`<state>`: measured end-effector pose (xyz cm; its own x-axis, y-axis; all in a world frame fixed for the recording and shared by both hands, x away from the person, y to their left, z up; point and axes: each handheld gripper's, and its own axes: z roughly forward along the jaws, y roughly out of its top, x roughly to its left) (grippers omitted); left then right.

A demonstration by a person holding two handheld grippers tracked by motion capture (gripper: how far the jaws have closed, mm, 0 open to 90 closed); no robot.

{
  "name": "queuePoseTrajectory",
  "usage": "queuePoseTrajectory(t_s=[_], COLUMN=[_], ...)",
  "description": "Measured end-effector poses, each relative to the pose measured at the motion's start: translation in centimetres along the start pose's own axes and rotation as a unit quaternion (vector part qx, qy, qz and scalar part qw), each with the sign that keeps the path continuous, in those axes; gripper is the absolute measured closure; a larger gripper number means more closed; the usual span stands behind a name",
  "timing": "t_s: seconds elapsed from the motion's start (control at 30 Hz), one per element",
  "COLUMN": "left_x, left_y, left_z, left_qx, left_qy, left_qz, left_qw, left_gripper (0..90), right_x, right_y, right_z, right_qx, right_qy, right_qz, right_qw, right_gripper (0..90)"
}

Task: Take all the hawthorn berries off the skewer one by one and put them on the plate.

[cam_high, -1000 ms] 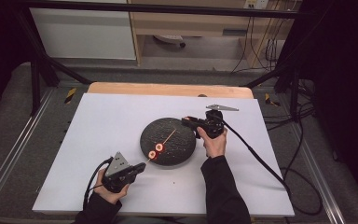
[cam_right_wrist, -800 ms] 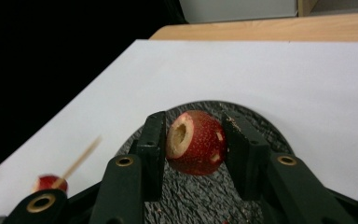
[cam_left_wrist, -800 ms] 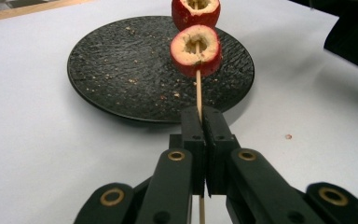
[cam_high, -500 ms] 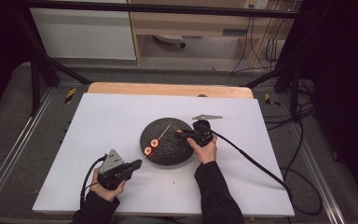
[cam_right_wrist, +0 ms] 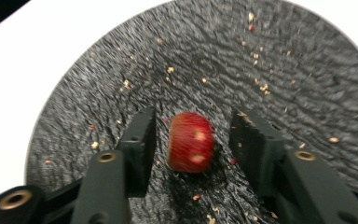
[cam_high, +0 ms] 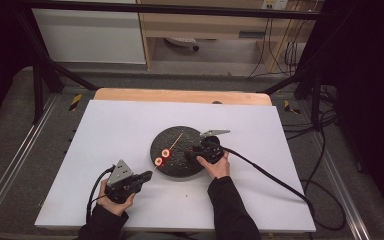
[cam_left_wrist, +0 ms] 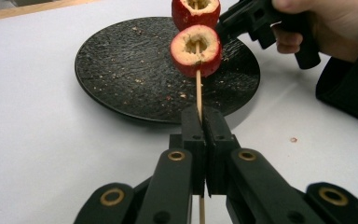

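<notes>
A round black plate (cam_high: 177, 170) lies mid-table. My left gripper (cam_high: 147, 175), at the plate's near-left edge, is shut on a thin wooden skewer (cam_left_wrist: 198, 93). The skewer carries two red hollowed fruit pieces (cam_left_wrist: 196, 50) over the plate (cam_left_wrist: 121, 70). In the high view these pieces (cam_high: 162, 157) sit along the skewer (cam_high: 176, 139) above the plate's left half. My right gripper (cam_high: 190, 154) is low over the plate's right half. In the right gripper view it (cam_right_wrist: 193, 135) stands open, with a loose red fruit piece (cam_right_wrist: 190, 142) lying on the plate (cam_right_wrist: 270, 65) between the jaws, untouched.
The plate rests on a white table sheet (cam_high: 130, 125), with a wooden strip (cam_high: 180, 96) at the far edge. Crumbs speckle the plate. Black cables (cam_high: 270, 175) trail from the right gripper across the table's right side. Metal rails (cam_high: 10, 165) flank the table.
My right gripper has come from the plate's back right edge down and inward, and now straddles the loose fruit piece. The left gripper with the skewer has barely moved.
</notes>
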<state>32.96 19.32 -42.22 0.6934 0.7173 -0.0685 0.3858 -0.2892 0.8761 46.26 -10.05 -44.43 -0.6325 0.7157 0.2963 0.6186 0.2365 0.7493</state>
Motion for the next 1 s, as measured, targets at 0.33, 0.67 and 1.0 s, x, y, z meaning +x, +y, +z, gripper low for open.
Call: queuePoseTrajectory(t_s=[0.33,0.67,1.0], left_x=[-0.4,-0.9,-2.0], left_y=[0.0,-0.1,0.0], left_z=[0.2,0.7,1.4], left_qx=[0.003,0.009,0.011], left_qy=[-0.001,-0.005,-0.016], left_qz=[0.004,0.012,0.021], left_qw=[1.0,0.9999,0.9996], left_gripper=[88.0,88.0,88.0], right_x=[1.7,3.5,4.8], right_y=[1.3,0.5,-0.6], right_z=[-3.9,-4.8,-4.7], right_qx=[-0.045,-0.065,-0.064], right_qy=[0.035,0.072,0.104], right_qz=[-0.002,0.002,0.009], right_qw=[0.9984,0.9952,0.9925], right_gripper=[13.9,7.6,22.4])
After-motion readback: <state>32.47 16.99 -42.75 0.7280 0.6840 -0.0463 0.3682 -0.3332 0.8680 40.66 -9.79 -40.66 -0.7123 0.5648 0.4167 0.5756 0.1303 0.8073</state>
